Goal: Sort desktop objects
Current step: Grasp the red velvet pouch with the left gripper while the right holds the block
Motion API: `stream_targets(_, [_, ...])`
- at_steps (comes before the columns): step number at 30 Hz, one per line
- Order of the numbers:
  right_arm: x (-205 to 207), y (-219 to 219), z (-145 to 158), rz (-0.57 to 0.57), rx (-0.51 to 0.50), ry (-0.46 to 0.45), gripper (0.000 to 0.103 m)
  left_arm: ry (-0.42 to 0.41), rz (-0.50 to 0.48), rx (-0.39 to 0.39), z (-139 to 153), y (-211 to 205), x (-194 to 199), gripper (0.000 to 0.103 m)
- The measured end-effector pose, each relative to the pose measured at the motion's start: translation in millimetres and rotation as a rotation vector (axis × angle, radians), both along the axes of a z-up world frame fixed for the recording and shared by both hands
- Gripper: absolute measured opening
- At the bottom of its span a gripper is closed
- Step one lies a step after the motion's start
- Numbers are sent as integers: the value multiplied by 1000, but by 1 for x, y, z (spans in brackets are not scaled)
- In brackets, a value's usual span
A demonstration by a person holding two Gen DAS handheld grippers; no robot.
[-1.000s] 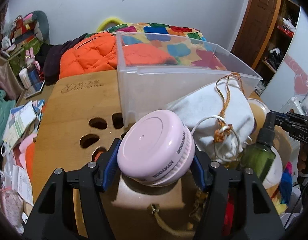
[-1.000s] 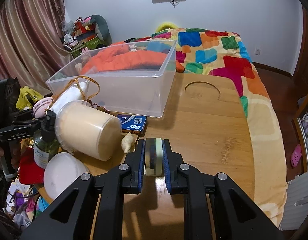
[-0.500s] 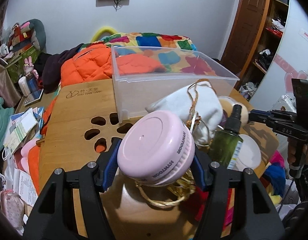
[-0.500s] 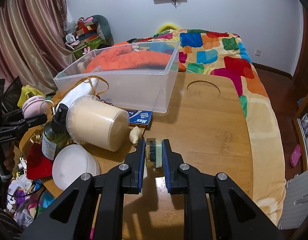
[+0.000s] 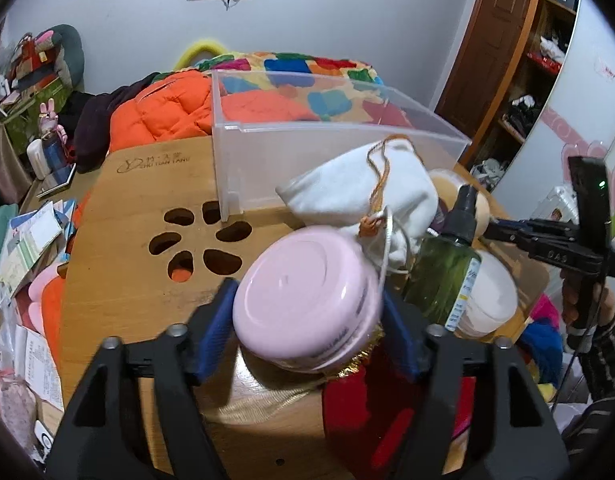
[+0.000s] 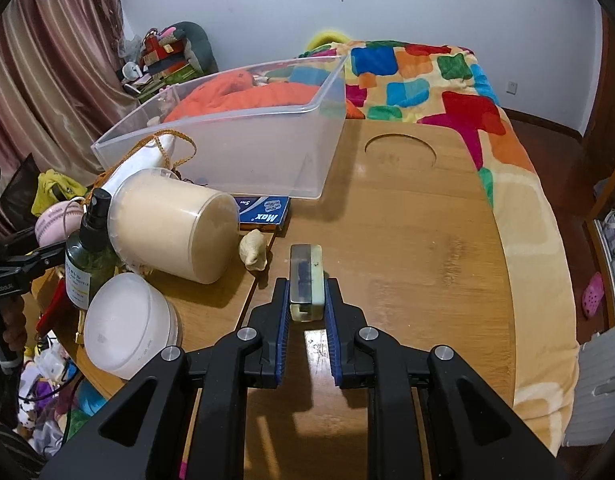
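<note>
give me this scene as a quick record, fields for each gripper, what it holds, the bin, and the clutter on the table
left gripper: shut on the pink round case, held above the table
right gripper: shut on a small clear block
bin: clear plastic bin on the wooden table; nothing seen inside it
left of the right gripper: cream jar on its side, green spray bottle, white round lid, white drawstring pouch
in front of the bin: blue box, partly under its edge, and a small shell
</note>
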State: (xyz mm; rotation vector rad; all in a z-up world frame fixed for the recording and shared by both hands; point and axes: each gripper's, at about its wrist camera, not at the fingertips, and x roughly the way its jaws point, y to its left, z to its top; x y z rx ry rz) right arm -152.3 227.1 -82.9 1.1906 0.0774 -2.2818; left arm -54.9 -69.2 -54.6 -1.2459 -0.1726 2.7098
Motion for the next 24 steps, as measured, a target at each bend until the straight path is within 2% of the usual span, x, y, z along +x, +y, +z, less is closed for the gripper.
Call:
stream_targets(3, [0, -1, 0, 2, 2, 1, 15, 42, -25, -10, 9, 2, 7, 77])
stream_targets(5, [1, -2, 0, 4, 1, 5, 15, 60, -33, -52, 13, 7, 9, 77])
stream_targets(8, [1, -3, 0, 6, 2, 6, 15, 49, -28, -74, 11, 9, 6, 77])
stream_targets(18, [-2, -2, -5, 3, -13, -9, 15, 20, 32, 11, 13, -22, 15, 77])
stream_targets(24, [-1, -10, -4, 2, 15, 10, 15, -21, 11, 23, 3, -10, 30, 78])
